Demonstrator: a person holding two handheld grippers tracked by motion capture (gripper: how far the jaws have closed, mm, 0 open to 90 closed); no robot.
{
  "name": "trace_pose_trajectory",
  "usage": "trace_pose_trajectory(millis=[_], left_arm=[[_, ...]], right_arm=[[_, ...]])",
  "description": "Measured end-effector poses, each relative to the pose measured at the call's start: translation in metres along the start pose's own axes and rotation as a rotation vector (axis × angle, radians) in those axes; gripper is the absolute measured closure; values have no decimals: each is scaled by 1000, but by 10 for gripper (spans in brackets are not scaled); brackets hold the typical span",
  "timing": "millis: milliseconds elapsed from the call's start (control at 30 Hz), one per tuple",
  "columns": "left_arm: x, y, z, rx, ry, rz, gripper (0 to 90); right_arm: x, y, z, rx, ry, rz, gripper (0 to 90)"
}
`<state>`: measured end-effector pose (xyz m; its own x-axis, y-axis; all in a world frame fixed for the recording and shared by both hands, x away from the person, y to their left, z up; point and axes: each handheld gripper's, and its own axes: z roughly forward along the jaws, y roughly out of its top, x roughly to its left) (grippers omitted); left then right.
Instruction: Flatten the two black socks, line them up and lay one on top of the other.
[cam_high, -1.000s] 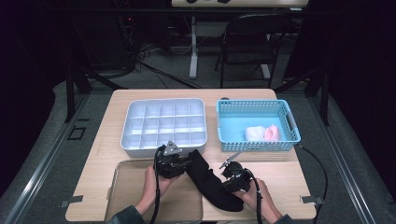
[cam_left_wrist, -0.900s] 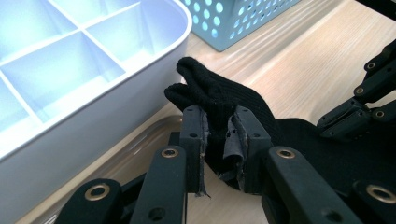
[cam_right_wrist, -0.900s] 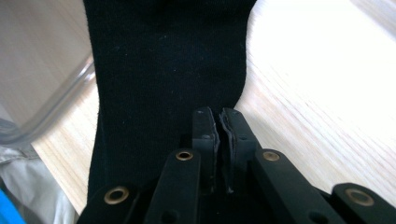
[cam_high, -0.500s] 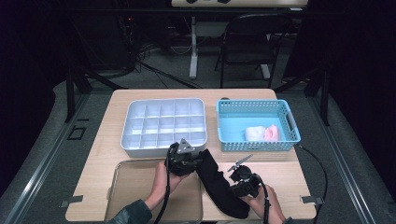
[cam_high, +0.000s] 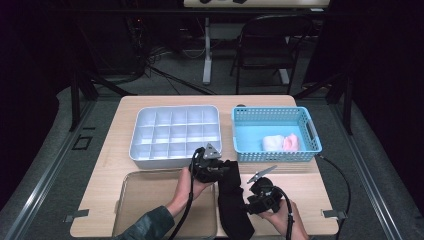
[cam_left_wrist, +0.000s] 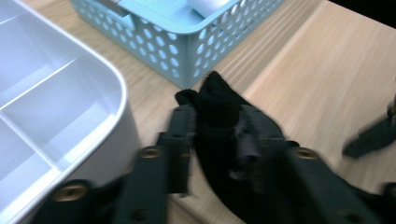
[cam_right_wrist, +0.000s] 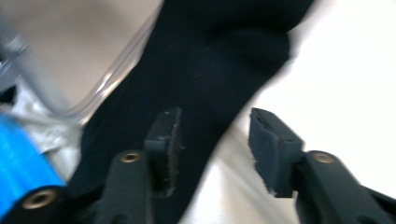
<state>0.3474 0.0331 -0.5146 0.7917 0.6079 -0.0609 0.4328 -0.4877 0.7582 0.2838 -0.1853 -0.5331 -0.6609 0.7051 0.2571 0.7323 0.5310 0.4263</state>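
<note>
**High view: black sock lies lengthwise near the table's front edge**

High view has the sock (cam_high: 232, 200) running front to back, one end by the basket (cam_high: 305, 151), the other at the front edge. Left: a clear tray (cam_high: 150, 200) at the front-left corner; behind it a white divided bin (cam_high: 145, 150), compartments bare. The left gripper (cam_left_wrist: 210, 126) is clamped on the sock's far end. The right gripper (cam_right_wrist: 215, 135) has its jaws apart over the sock's edge. The basket holds white and pink cloths (cam_high: 282, 142).
</note>
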Motion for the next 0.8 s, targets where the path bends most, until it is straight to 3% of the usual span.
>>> trace_pose_trajectory(millis=[33, 200, 267, 400, 533, 700, 767, 800], left_arm=[[1, -1, -2, -9, -9, -8, 556], [6, -7, -13, -7, 23, -21, 383], [8, -17, -23, 1, 25, -46, 355], [11, -33, -36, 7, 35, -68, 328], [12, -43, -47, 25, 26, -82, 318], [10, -51, -54, 18, 17, -93, 310], [10, -52, -55, 23, 11, -89, 309], [9, -52, -55, 17, 8, -89, 309]], right_arm=[[-4, 1, -2, -6, 5, -1, 487], [-17, 11, -7, -54, -30, 19, 458], [-23, 23, -8, -90, -28, 30, 451], [-25, 42, 1, -92, -53, -6, 448], [-25, 60, 17, -79, -34, -36, 416], [-30, 74, 37, -34, -11, -24, 383], [-31, 74, 41, -35, 0, -6, 416], [-34, 75, 44, -12, 26, -14, 539]])
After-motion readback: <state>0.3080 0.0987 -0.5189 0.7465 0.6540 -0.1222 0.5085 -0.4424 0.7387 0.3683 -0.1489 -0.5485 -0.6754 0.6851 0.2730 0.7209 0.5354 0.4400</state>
